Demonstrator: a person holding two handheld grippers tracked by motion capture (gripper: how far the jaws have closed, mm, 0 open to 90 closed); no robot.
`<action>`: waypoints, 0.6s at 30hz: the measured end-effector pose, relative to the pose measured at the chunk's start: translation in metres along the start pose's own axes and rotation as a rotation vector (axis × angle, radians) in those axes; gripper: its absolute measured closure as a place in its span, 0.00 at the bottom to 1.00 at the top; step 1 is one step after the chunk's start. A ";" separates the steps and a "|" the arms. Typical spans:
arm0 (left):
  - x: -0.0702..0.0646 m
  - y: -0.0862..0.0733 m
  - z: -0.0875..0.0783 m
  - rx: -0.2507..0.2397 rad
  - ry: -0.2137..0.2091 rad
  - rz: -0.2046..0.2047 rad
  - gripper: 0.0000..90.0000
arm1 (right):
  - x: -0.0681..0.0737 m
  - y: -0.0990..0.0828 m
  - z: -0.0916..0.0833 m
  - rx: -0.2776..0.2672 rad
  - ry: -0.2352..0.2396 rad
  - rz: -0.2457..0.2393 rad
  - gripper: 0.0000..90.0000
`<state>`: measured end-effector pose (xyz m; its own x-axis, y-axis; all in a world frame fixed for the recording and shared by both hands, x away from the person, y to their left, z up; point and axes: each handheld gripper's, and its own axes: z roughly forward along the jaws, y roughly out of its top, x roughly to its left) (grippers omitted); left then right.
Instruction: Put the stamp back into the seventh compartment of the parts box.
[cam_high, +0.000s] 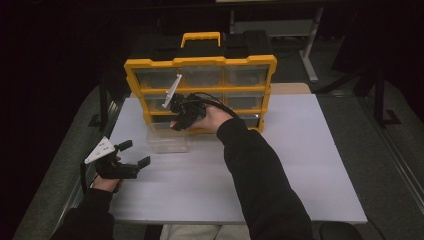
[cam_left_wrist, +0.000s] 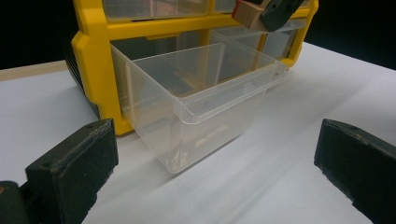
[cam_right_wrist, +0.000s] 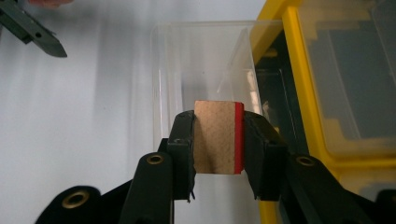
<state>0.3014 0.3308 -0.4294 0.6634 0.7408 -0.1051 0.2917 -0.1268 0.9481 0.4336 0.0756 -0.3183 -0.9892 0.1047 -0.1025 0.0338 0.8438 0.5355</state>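
Observation:
A yellow organizer cabinet (cam_high: 200, 62) with clear drawers stands at the back of the white table (cam_high: 280, 170). Its bottom-left clear drawer (cam_high: 166, 139) is pulled out and looks empty in the left gripper view (cam_left_wrist: 201, 93). My right gripper (cam_right_wrist: 218, 149) is shut on a small wooden block with a red side (cam_right_wrist: 218, 137) and hangs over the open drawer (cam_right_wrist: 201, 60); in the high view the right gripper (cam_high: 178, 123) points down at the drawer. From the left gripper view, the block (cam_left_wrist: 247, 14) sits above the drawer's far end. My left gripper (cam_high: 134, 152) rests open at the table's left, holding nothing, its pads (cam_left_wrist: 74, 158) wide apart.
The cabinet's other drawers (cam_high: 240, 75) are pushed in. A yellow carry handle (cam_high: 201, 37) tops the cabinet. Bare white tabletop lies in front of the drawer and to the right (cam_high: 310, 150). Dark floor and a table leg (cam_high: 310, 55) lie behind.

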 end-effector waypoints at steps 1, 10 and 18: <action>0.000 0.000 0.000 0.000 0.000 0.000 0.00 | 0.000 0.001 0.002 -0.003 0.003 -0.001 0.72; 0.000 0.000 0.000 0.003 -0.003 0.000 0.00 | 0.000 0.008 0.018 0.000 0.018 -0.008 0.72; 0.000 0.000 0.001 0.006 -0.006 0.000 0.00 | -0.001 0.009 0.031 0.005 0.031 -0.010 0.72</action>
<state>0.3019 0.3305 -0.4297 0.6677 0.7368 -0.1065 0.2954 -0.1309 0.9464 0.4397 0.0994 -0.3393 -0.9934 0.0800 -0.0817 0.0246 0.8473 0.5306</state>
